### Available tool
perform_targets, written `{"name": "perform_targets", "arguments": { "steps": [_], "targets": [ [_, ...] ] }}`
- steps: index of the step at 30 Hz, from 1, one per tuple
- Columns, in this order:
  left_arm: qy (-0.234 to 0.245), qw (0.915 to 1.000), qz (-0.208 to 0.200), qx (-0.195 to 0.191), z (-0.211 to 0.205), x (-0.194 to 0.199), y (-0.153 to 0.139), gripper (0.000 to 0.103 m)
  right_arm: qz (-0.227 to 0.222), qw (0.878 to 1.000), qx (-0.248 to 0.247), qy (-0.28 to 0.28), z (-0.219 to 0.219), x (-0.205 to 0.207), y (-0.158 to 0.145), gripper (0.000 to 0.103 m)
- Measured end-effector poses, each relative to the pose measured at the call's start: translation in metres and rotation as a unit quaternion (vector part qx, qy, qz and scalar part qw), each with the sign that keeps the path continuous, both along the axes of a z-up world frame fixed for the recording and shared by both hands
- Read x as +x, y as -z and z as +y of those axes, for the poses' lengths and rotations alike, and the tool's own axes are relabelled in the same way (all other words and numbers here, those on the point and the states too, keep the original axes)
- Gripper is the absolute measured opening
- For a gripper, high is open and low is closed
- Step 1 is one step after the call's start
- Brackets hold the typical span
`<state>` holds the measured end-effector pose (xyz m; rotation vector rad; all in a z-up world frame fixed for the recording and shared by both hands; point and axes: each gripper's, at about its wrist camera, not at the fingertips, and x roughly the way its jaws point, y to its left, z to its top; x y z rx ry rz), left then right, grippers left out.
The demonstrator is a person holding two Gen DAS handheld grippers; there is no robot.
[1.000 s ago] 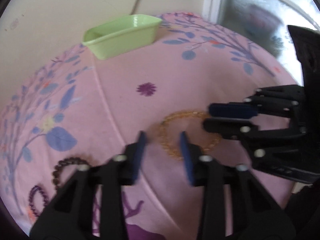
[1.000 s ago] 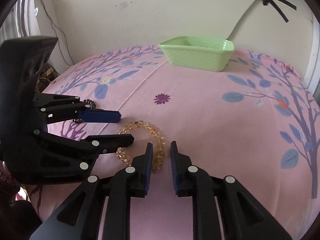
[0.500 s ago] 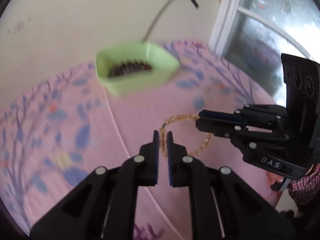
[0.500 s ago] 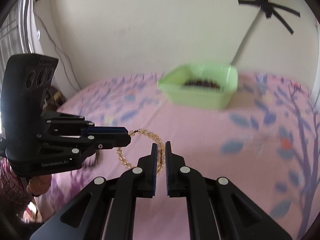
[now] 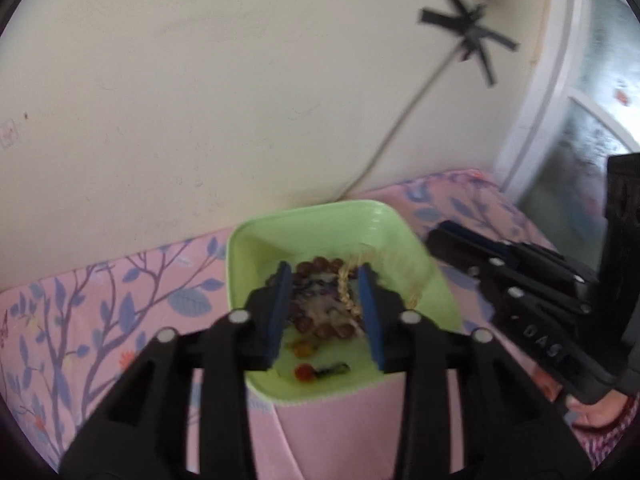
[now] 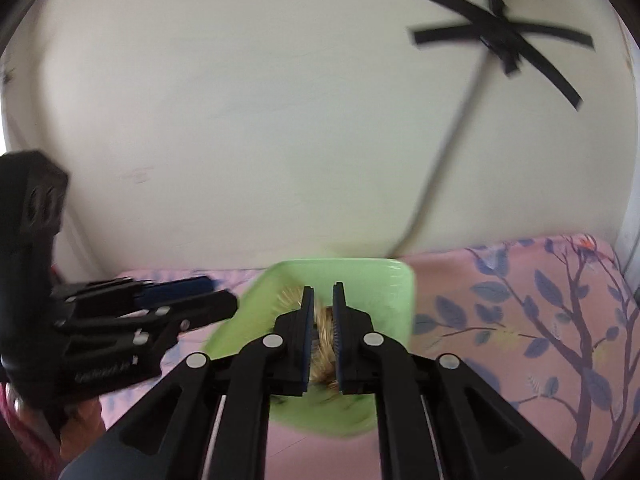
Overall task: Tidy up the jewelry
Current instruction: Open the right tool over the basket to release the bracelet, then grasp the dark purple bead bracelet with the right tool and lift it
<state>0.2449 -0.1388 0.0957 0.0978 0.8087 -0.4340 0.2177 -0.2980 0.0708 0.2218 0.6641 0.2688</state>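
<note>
I am spreading my left gripper [image 5: 325, 304] to release the amber bracelet [image 5: 346, 300] into the green tray [image 5: 320, 216] just beneath; my right gripper [image 6: 322, 336] is pinching it, steadying the drop.

My right tongs [image 6: 322, 320] pinch a blurred amber bead bracelet [image 6: 323, 330] above the green tray [image 6: 394, 292] on the floral pink bed [image 6: 540, 320]; left tongs [image 6: 192, 300] hover alongside.

1. A plain cream wall [image 5: 200, 100] fills the back.
2. Black tape strips [image 6: 500, 40] cross on it.
3. A white-framed frosted window [image 5: 580, 120] admits daylight.
4. A pink floral bedsheet [image 6: 540, 320] covers the surface.
</note>
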Motion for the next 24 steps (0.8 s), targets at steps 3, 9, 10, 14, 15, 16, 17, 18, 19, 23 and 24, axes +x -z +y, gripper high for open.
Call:
{"name": "perform_targets", "arguments": {
  "steps": [3, 9, 10, 14, 15, 16, 17, 18, 19, 23, 24],
  "targets": [
    [0.0, 0.9997, 0.017, -0.02, 0.006, 0.003, 0.008, 0.034, -0.001, 1.0, 0.014, -0.003, -0.005, -0.009, 0.004, 0.0],
    [0.014, 0.9994, 0.021, -0.025, 0.042, -0.04, 0.006, 0.034, 0.011, 0.998, 0.028, -0.049, 0.018, -0.047, 0.009, 0.0],
    [0.015, 0.9994, 0.019, -0.025, 0.055, -0.053, 0.005, 0.034, 0.015, 0.997, 0.029, -0.063, 0.026, -0.056, 0.011, 0.0],
    [-0.001, 0.9989, 0.026, -0.038, 0.115, -0.105, 0.012, 0.034, 0.051, 0.991, 0.034, -0.121, 0.062, -0.09, 0.027, 0.0],
    [-0.008, 0.9988, 0.027, -0.039, 0.126, -0.115, 0.014, 0.034, 0.063, 0.988, 0.033, -0.138, 0.075, -0.099, 0.033, 0.0],
    [-0.02, 0.9985, 0.03, -0.041, 0.142, -0.129, 0.018, 0.034, 0.071, 0.986, 0.031, -0.15, 0.082, -0.105, 0.037, 0.0],
    [-0.033, 0.9979, 0.033, -0.045, 0.157, -0.141, 0.022, 0.034, 0.083, 0.982, 0.028, -0.168, 0.096, -0.117, 0.044, 0.0],
    [-0.042, 0.9974, 0.033, -0.048, 0.169, -0.151, 0.025, 0.034, 0.089, 0.98, 0.027, -0.177, 0.103, -0.123, 0.045, 0.0],
    [-0.054, 0.9967, 0.032, -0.053, 0.183, -0.163, 0.029, 0.034, 0.097, 0.977, 0.027, -0.19, 0.114, -0.132, 0.049, 0.0],
    [-0.116, 0.9893, 0.04, -0.078, 0.238, -0.205, 0.045, 0.034, 0.108, 0.971, 0.026, -0.213, 0.139, -0.157, 0.052, 0.0],
    [-0.13, 0.9869, 0.044, -0.085, 0.251, -0.213, 0.049, 0.034, 0.109, 0.97, 0.024, -0.217, 0.144, -0.159, 0.052, 0.0]
  ]
}}
